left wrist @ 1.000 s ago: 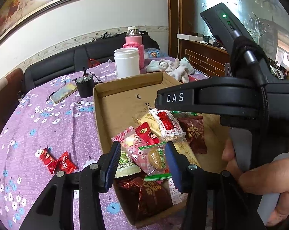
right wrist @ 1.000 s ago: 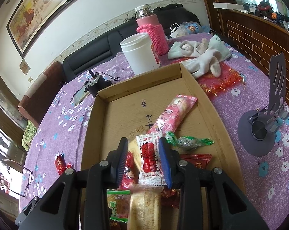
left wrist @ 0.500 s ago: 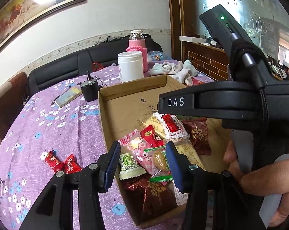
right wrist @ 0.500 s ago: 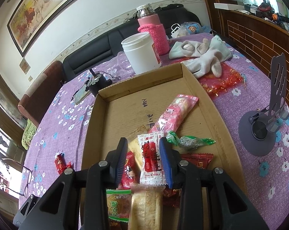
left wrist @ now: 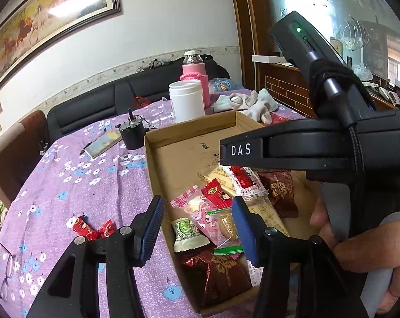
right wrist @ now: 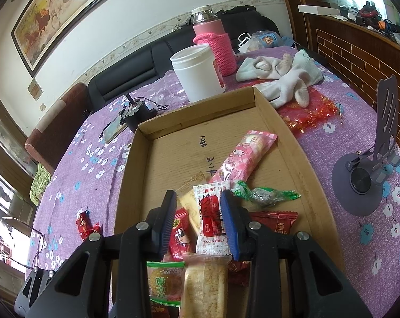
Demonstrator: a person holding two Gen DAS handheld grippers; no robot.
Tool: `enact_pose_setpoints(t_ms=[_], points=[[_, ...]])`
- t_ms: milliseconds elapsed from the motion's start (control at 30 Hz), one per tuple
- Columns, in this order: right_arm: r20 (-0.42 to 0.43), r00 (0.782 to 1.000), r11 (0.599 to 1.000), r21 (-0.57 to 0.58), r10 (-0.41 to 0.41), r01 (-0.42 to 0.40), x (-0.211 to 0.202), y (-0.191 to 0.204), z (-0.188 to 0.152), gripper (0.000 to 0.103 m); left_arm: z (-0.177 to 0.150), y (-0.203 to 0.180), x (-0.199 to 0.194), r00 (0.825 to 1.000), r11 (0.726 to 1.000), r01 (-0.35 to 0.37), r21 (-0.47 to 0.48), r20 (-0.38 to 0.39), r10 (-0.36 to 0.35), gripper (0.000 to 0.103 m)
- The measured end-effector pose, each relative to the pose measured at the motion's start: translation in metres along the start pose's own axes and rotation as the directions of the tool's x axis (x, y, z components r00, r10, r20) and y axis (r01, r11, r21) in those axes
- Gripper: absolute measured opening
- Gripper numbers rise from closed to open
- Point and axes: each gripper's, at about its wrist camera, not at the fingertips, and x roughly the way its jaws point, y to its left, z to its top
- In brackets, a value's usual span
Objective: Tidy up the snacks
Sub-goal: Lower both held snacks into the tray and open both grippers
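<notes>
An open cardboard box (left wrist: pixel 189 132) (right wrist: pixel 194 114) lies on the purple flowered tablecloth with several wrapped snacks piled at its near end. My left gripper (left wrist: pixel 197 206) hovers over the box's near left corner. Its jaws are opening, and a pink packet (left wrist: pixel 197 212) and a green-and-white one (left wrist: pixel 186 232) lie below them, untouched. My right gripper (right wrist: pixel 198 209) stands open above a white-and-red sachet (right wrist: pixel 210 220), its pads not pressing it. A long pink packet (right wrist: pixel 242 159) and a green-wrapped candy (right wrist: pixel 263 196) lie farther in. Two red candies (left wrist: pixel 94 228) (right wrist: pixel 87 225) lie outside, left of the box.
Behind the box stand a white jar (left wrist: pixel 186 100) and a pink bottle (right wrist: pixel 213 42), with socks (right wrist: pixel 279 74) and red wrappers (right wrist: pixel 311 111) to the right. A grey phone stand (right wrist: pixel 367 175) is at the right, a small black device (left wrist: pixel 132 132) at the back left, and glasses (right wrist: pixel 33 249) at the near left.
My left gripper's jaws have spread a little wider and it has tipped up slightly. The right gripper and the snacks have not moved.
</notes>
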Motion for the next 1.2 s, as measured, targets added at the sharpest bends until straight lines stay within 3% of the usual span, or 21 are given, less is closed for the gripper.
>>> enact_pose_setpoints(t_ms=[600, 867, 1200], points=[[0.002, 1.0, 1.0, -0.022, -0.001, 0.001, 0.002, 0.005, -0.001, 0.038, 0.0, 0.009, 0.001, 1.0, 1.0, -0.014, -0.023, 0.006, 0.014, 0.061], [0.0, 1.0, 1.0, -0.03, -0.008, 0.008, 0.004, 0.007, -0.002, 0.038, 0.0, 0.014, 0.002, 1.0, 0.999, -0.017, -0.027, 0.007, 0.017, 0.069], [0.018, 1.0, 0.997, -0.075, -0.023, 0.024, 0.002, 0.021, -0.007, 0.038, 0.005, 0.042, 0.001, 1.0, 0.993, -0.008, -0.119, -0.01, 0.007, 0.069]])
